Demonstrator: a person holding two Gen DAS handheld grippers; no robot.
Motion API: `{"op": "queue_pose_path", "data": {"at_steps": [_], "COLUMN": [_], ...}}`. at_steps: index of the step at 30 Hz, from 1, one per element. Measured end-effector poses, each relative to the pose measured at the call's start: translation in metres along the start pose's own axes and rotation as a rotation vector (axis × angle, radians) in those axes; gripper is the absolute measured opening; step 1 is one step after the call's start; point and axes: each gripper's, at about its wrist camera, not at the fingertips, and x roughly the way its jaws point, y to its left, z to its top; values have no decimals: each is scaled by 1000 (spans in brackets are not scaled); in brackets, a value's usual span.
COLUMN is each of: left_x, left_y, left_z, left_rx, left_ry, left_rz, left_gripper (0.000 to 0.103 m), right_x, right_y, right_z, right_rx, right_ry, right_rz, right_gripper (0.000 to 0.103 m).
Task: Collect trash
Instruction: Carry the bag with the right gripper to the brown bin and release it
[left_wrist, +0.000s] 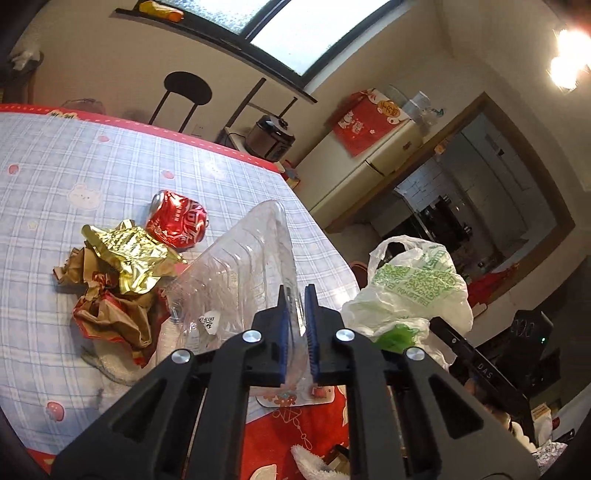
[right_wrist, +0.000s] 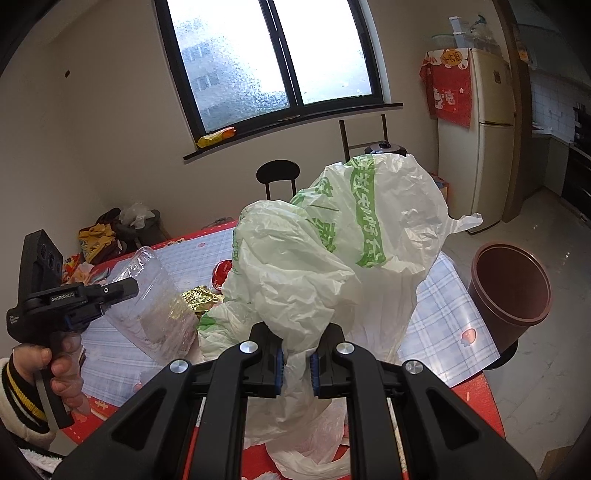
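Note:
My left gripper (left_wrist: 296, 321) is shut on the edge of a clear plastic container (left_wrist: 236, 266), which hangs lifted and tilted above the checked tablecloth (left_wrist: 55, 177). Beyond it lie a crushed red can (left_wrist: 176, 218), a gold foil wrapper (left_wrist: 127, 254) and crumpled brown paper (left_wrist: 110, 314). My right gripper (right_wrist: 296, 363) is shut on a bunched part of a white plastic bag with green print (right_wrist: 332, 243), held up over the table. In the right wrist view the left gripper (right_wrist: 122, 291) sits at the left, with the clear container (right_wrist: 155, 295) in its jaws and a hand (right_wrist: 66, 365) on its handle.
A brown bin (right_wrist: 511, 291) stands on the floor off the table's right corner. A black chair (right_wrist: 277, 177) is behind the table, a fridge (right_wrist: 480, 140) at the back right. Snack bags (right_wrist: 99, 240) lie at the table's far left.

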Motion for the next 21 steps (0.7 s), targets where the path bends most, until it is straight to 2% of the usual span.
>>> {"op": "queue_pose_path", "data": {"at_steps": [6,11,17,21], "left_x": [-23,-37,-46,-64], "left_y": [3,-3,-11,-19], "left_z": [5,9,16,24], "left_rx": [-4,36,59,93], "left_ry": [-47,-84,-102,-146], "left_rz": [-1,10,-11,-37], "left_gripper": [13,12,12,12], "right_x": [-4,-7,-10,-15], "right_y": [-3,-2,0,-2], "right_z": [0,-1,0,1], "right_rx": [6,8,8,8], "right_ry": [-8,-15,-26,-45], "right_rz": [-8,-15,-11,-9], "right_gripper": [12,12,12,12]}}
